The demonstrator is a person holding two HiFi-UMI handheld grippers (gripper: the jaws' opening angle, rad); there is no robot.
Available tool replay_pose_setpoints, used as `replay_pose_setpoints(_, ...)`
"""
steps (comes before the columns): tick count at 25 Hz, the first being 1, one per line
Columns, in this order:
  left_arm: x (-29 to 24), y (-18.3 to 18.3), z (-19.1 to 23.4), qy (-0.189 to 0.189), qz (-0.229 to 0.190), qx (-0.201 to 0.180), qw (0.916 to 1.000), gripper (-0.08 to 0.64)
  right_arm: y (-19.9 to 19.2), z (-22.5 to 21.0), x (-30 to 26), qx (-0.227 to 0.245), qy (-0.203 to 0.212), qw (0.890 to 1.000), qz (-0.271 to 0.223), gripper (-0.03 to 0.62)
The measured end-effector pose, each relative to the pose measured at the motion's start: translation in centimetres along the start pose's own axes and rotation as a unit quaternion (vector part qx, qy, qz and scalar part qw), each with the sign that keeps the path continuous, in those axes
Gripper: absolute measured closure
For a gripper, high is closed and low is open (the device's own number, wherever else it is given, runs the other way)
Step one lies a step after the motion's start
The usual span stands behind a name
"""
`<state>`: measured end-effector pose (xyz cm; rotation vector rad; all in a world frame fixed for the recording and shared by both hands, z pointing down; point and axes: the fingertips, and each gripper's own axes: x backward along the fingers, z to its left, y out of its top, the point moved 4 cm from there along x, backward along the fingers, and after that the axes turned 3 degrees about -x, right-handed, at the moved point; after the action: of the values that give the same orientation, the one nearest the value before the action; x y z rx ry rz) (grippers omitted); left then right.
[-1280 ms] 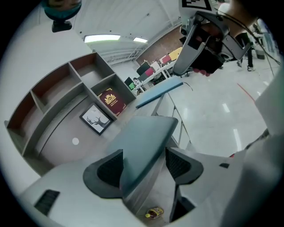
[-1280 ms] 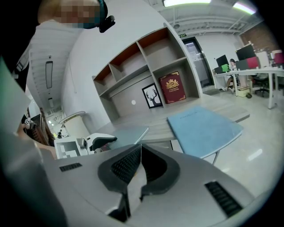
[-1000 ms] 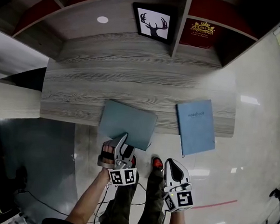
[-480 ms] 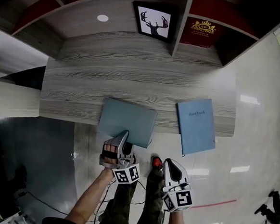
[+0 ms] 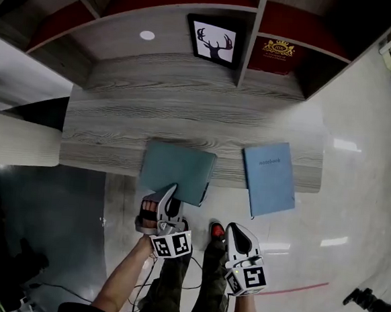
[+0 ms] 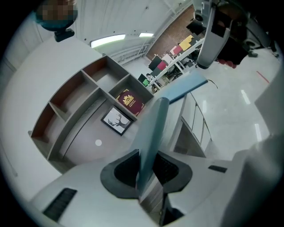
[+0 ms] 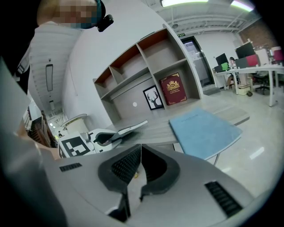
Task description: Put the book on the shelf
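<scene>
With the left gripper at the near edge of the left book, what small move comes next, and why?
Probably lift the grey-blue book a little clear of the table. The left gripper has just been closing its jaws, and the book's near edge sits clamped between them; the shelf lies beyond.

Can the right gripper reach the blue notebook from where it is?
Probably yes. The notebook hangs over the table edge just ahead of the right gripper, with nothing between them. Its jaws are shut and empty, so they would have to open first.
</scene>
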<state>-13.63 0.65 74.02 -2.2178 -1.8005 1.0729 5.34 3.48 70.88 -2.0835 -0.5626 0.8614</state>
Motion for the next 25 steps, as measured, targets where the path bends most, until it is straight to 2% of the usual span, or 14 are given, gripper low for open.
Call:
replay_pose_setpoints(7, 0.5, 1.0, 4.2, -0.001, 0.003, 0.098, 0.9952, 0.495, 2.6, 0.8, 1.2, 0.010, 0.001, 1.000, -0.015, 0.563)
replay_pose_setpoints(11, 1.2, 1.3, 6.4, -0.003, 0.007, 0.151, 0.9885, 0.502, 3.9, 1.6, 2.2, 0.025, -0.007, 1.000, -0.009, 0.563)
replay_pose_setpoints(15, 2.4, 1.9, 8.3, -0.014, 0.011, 0.189, 0.9819, 0.503, 5.1, 2.9, 2.9, 0.037, 0.000, 0.999, -0.008, 0.563)
replay_pose_setpoints(21, 4.9, 2.4, 10.7, -0.040, 0.009, 0.270, 0.9619, 0.505, 6.8, 5.3, 4.1, 0.053, 0.012, 0.998, -0.012, 0.563)
replay_pose_setpoints(25, 7.5, 3.3, 12.2, -0.051, -0.007, 0.310, 0.9494, 0.505, 8.1, 6.8, 4.8, 0.073, 0.023, 0.997, -0.016, 0.563)
